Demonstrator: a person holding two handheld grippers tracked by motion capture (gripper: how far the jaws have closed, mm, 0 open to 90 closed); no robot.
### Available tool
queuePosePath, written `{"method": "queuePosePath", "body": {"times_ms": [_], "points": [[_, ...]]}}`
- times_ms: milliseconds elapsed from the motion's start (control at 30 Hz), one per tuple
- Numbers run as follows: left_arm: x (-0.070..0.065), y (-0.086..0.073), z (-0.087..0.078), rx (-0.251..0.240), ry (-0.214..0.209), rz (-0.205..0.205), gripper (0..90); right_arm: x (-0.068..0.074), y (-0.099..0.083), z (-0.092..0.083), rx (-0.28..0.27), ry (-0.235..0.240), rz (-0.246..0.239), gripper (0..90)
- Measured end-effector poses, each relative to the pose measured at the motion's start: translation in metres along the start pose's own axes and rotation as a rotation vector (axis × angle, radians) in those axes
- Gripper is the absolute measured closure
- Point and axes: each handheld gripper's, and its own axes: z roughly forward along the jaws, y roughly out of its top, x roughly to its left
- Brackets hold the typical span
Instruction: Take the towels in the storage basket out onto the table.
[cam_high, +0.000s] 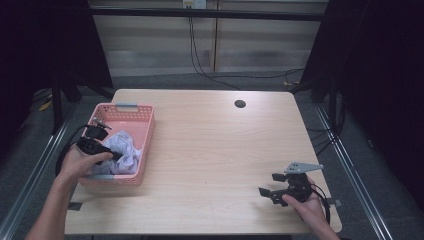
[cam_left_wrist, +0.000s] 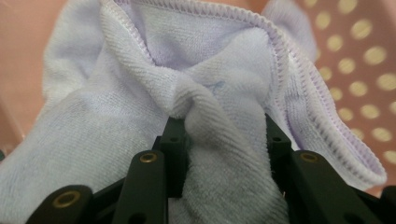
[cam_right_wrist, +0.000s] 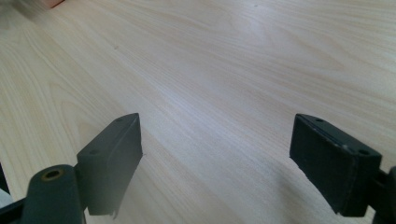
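Note:
A pale lilac cloth (cam_high: 124, 147) lies bunched in a pink perforated basket (cam_high: 145, 112) at the table's left edge. My left gripper (cam_high: 116, 155) reaches into the basket from the left. In the left gripper view its black jaws pinch a raised fold of the cloth (cam_left_wrist: 210, 84), and the gripper (cam_left_wrist: 224, 135) is shut on that fold, with the basket wall (cam_left_wrist: 364, 56) behind. My right gripper (cam_high: 270, 184) rests near the table's front right corner. Its jaws stand wide apart, and the gripper (cam_right_wrist: 217, 158) is open over bare wood with nothing between them.
The light wooden table (cam_high: 210, 140) has a round cable hole (cam_high: 240, 103) near its far edge. Black frame posts and cables stand on the floor around the table. A grey handle (cam_high: 127, 105) sits on the basket's far rim.

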Motion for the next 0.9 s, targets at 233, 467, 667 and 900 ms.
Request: {"method": "queuePosePath", "body": {"times_ms": [233,467,667,900], "points": [[0.006,-0.004,-0.023,-0.135,-0.038,-0.063,62.4,0.0,0.0,0.001,-0.002,0.0,-0.003,16.6],[0.012,-0.009,-0.042,-0.259,-0.062,-0.101,62.4,0.0,0.0,0.001,-0.002,0.001,-0.002,16.5],[0.011,-0.009,-0.058,-0.327,-0.073,-0.107,62.4,0.0,0.0,0.001,-0.002,0.003,-0.002,16.5],[0.01,-0.005,-0.073,-0.392,-0.082,-0.107,62.3,0.0,0.0,0.001,0.0,0.003,-0.002,16.5]]}}
